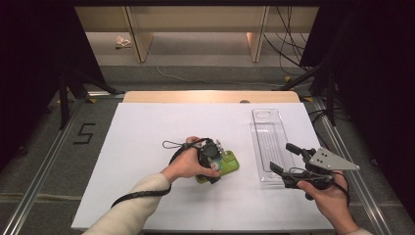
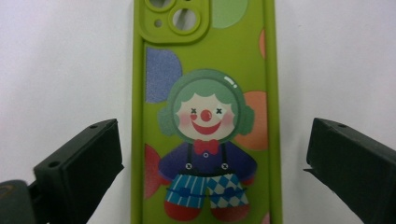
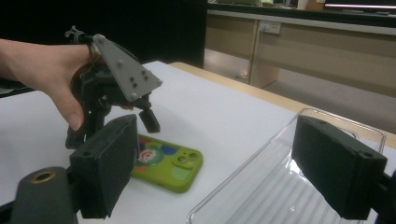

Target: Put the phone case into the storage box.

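A lime-green phone case (image 1: 231, 162) printed with a clown lies flat, back side up, on the white table. My left gripper (image 1: 211, 159) hangs over it pointing down. In the left gripper view the case (image 2: 205, 93) runs up between the two black jaws, and my left gripper (image 2: 212, 172) is open with white table showing on both sides of the case. My right gripper (image 1: 281, 156) is open at the near end of a clear plastic tray (image 1: 266, 129), holding nothing. The right gripper view shows the case (image 3: 170, 163), the left gripper (image 3: 144, 116) over it, and the tray (image 3: 261, 196).
A white sheet (image 1: 147, 132) covers the table, with a wooden strip along its far edge. The long clear tray lies lengthwise on the right side. Black stands and cables flank the table, and a cable trails from the left gripper toward the near edge.
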Demonstrator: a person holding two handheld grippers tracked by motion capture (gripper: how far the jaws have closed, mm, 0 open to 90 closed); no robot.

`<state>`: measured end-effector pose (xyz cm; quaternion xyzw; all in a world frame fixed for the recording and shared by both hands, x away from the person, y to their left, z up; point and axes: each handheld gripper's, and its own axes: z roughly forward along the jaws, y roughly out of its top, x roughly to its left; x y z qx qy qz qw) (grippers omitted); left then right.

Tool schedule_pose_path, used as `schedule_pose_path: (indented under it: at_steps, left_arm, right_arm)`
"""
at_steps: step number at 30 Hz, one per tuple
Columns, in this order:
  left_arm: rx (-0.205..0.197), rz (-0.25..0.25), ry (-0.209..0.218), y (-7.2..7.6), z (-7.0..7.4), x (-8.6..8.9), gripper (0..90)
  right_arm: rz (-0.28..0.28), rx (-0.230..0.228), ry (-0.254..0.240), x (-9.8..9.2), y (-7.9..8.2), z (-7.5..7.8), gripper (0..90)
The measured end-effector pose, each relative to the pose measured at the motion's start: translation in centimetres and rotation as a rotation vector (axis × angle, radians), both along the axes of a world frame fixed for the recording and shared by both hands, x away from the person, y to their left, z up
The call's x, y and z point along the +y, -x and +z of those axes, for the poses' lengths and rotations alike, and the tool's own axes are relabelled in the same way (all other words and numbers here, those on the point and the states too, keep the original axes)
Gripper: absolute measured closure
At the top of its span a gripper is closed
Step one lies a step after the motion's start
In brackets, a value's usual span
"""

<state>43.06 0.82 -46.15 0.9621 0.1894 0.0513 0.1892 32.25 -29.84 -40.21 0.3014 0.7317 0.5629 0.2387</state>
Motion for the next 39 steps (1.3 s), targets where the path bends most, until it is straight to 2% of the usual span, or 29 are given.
schedule_pose_path:
  at_steps: [16, 24, 33, 39]
  left_arm:
    - [0.021, -0.011, -0.039, -1.0, -0.8, -0.7, 2.8]
    - [0.022, -0.008, -0.047, -1.2, -0.9, -0.9, 4.8]
    - [0.049, -0.005, -0.047, -1.8, -1.2, -0.9, 2.5]
    - [0.053, -0.025, -0.061, -1.9, -1.2, -1.1, 2.6]
  right_arm:
    - [0.000, 0.000, -0.003, 0.0, 0.0, 0.0, 16.1]
    - [0.002, 0.000, -0.002, 0.0, 0.0, 0.0, 16.1]
    - [0.001, 0.004, -0.001, 0.0, -0.1, -0.1, 16.1]
    - [0.002, 0.002, 0.000, 0.0, -0.1, -0.1, 16.1]
